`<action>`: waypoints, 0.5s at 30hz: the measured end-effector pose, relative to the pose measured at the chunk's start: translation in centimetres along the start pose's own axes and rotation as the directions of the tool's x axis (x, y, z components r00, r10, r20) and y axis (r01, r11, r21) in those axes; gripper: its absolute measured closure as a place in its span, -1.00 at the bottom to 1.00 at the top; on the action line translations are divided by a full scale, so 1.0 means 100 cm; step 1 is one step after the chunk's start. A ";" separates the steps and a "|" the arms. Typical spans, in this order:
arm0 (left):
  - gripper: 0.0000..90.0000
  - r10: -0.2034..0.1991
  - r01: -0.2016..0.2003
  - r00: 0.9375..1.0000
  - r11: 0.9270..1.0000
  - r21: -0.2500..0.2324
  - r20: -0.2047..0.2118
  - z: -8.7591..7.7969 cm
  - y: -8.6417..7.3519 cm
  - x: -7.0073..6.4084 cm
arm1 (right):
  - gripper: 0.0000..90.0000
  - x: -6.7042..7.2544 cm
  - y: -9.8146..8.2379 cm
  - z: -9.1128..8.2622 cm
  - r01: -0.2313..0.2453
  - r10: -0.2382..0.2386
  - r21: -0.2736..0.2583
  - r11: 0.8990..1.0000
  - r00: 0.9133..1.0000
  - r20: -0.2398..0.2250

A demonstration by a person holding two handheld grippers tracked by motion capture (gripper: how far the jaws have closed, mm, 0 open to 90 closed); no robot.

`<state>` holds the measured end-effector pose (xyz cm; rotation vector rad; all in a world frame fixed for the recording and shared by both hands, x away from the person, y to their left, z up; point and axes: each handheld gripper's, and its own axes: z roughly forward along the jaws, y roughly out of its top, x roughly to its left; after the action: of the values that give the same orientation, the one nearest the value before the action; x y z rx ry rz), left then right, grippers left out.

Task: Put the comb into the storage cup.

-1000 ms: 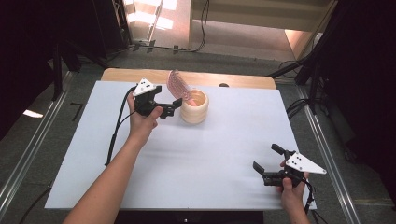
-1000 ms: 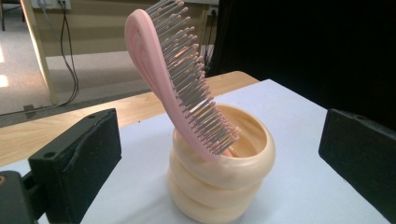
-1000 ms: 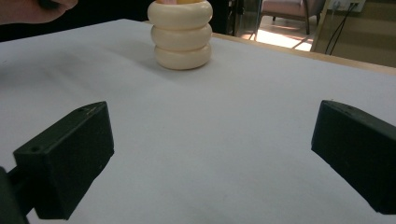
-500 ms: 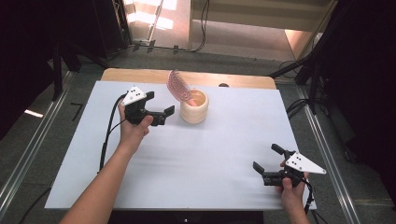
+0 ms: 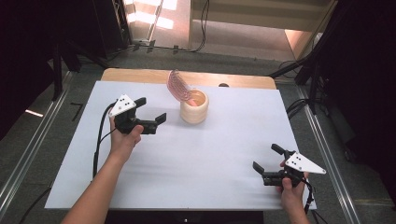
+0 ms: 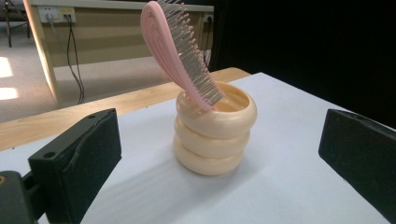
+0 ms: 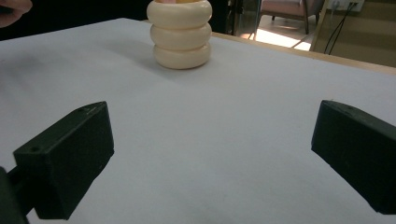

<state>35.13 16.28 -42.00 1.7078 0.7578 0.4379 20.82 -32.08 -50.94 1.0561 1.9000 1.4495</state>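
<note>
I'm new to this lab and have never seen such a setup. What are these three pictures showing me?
A person holds a hand-held clamp tool in each hand: the left gripper and right gripper. The high view looks down on the white table. The other two come from cameras riding on each tool, looking along its black fingers. On the table stands a cream ringed holder with a pink hairbrush leaning in it. Both tools are open and hold nothing.

Even, soft overhead light leaves the white-covered desk [image 5: 196, 158] bright against dark surroundings, sunlit patches glare on the floor beyond, the ribbed cream plastic holder [image 6: 215, 128] casts only a faint shadow, and the near black jaws look slightly soft in both gripper views.
</note>
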 end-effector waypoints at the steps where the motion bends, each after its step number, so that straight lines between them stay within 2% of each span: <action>1: -1.00 -0.001 0.001 1.000 1.000 -0.001 0.001 -0.002 -0.001 0.000 | -1.00 0.000 0.000 0.000 0.000 0.000 0.002 1.000 1.000 0.002; 15: -1.00 0.014 -0.014 1.000 1.000 -0.004 -0.002 -0.031 -0.019 -0.004 | -1.00 0.000 0.000 0.001 -0.002 0.002 0.002 1.000 1.000 0.001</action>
<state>32.34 18.52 -42.97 1.7098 0.7460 0.4505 20.84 -32.01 -50.95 1.0601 1.9004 1.4480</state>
